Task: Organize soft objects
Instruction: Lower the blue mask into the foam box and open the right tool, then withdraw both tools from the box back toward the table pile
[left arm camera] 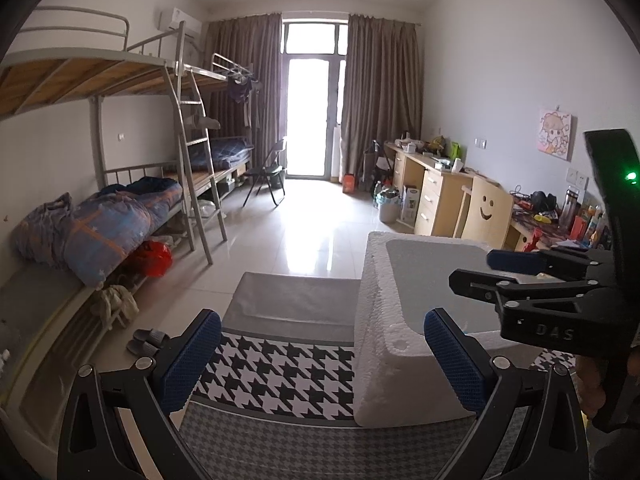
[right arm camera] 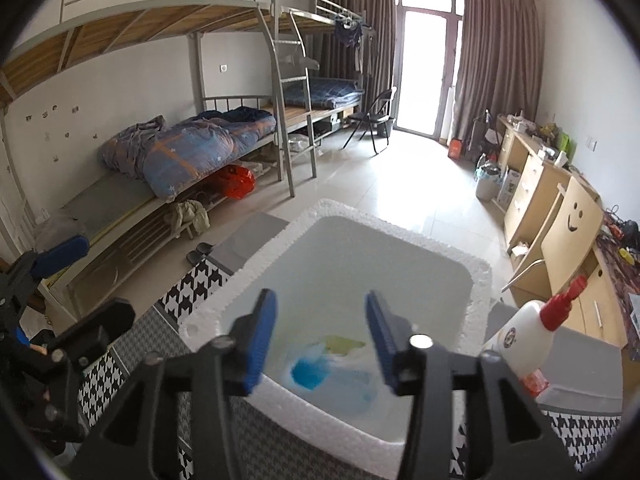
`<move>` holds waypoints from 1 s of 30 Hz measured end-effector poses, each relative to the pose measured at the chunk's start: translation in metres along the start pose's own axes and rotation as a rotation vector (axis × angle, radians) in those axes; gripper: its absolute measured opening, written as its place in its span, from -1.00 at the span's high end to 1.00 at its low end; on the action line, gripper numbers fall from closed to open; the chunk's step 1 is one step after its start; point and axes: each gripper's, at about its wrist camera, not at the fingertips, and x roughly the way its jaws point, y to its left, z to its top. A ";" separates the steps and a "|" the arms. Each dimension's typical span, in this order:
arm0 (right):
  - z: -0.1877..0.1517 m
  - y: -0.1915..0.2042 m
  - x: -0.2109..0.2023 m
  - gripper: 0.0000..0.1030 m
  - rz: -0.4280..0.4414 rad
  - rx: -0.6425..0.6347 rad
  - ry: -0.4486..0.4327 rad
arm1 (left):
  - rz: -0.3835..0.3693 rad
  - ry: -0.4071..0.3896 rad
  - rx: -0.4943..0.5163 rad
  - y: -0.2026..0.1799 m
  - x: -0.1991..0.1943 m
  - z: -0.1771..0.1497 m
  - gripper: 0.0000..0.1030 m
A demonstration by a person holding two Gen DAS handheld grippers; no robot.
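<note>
A white foam box (right arm camera: pixel 476 280) stands on a houndstooth cloth (left arm camera: pixel 276 376). In the right wrist view a soft blue, white and yellow-green object (right arm camera: pixel 332 368), blurred, lies inside the box. My right gripper (right arm camera: pixel 322 340) is open and empty just above the box's near side; it also shows in the left wrist view (left arm camera: pixel 476 270). My left gripper (left arm camera: pixel 322 360) is open and empty, over the cloth to the left of the box (left arm camera: pixel 384 320). It shows at the left edge of the right wrist view (right arm camera: pixel 76 280).
A white glue bottle with a red cap (right arm camera: pixel 528 328) stands right of the box. Bunk beds with a blue quilt (left arm camera: pixel 108 228) line the left wall. Desks and a smiley-face chair (left arm camera: pixel 486 208) line the right wall. Slippers (left arm camera: pixel 148 340) lie on the tiled floor.
</note>
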 end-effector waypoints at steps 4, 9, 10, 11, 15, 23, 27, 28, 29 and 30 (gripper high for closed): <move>0.001 0.001 -0.011 -0.30 -0.006 0.005 -0.033 | -0.001 -0.002 0.000 -0.003 -0.004 0.002 -0.98; -0.001 -0.002 -0.028 -0.64 -0.048 0.017 -0.088 | -0.003 -0.004 0.013 -0.009 -0.010 0.000 -0.98; -0.002 -0.003 -0.031 -0.67 -0.056 0.024 -0.099 | -0.005 -0.004 0.015 -0.009 -0.011 0.000 -0.98; -0.003 -0.004 -0.034 -0.68 -0.058 0.031 -0.104 | -0.007 -0.003 0.019 -0.011 -0.013 0.000 -0.98; -0.007 -0.006 -0.044 -0.69 -0.059 0.051 -0.118 | -0.018 -0.011 0.029 -0.018 -0.021 -0.001 -0.98; -0.018 -0.008 -0.067 -0.69 -0.061 0.076 -0.154 | -0.045 -0.028 0.041 -0.028 -0.037 -0.004 -0.98; -0.024 -0.008 -0.078 -0.69 -0.059 0.089 -0.171 | -0.052 -0.037 0.043 -0.032 -0.045 -0.005 -0.98; -0.025 -0.008 -0.080 -0.69 -0.057 0.090 -0.173 | -0.056 -0.041 0.042 -0.033 -0.048 -0.006 -0.98; -0.027 -0.008 -0.082 -0.69 -0.057 0.091 -0.175 | -0.061 -0.044 0.040 -0.033 -0.050 -0.007 -0.98; -0.028 -0.008 -0.083 -0.69 -0.059 0.093 -0.175 | -0.066 -0.044 0.040 -0.034 -0.051 -0.007 -0.98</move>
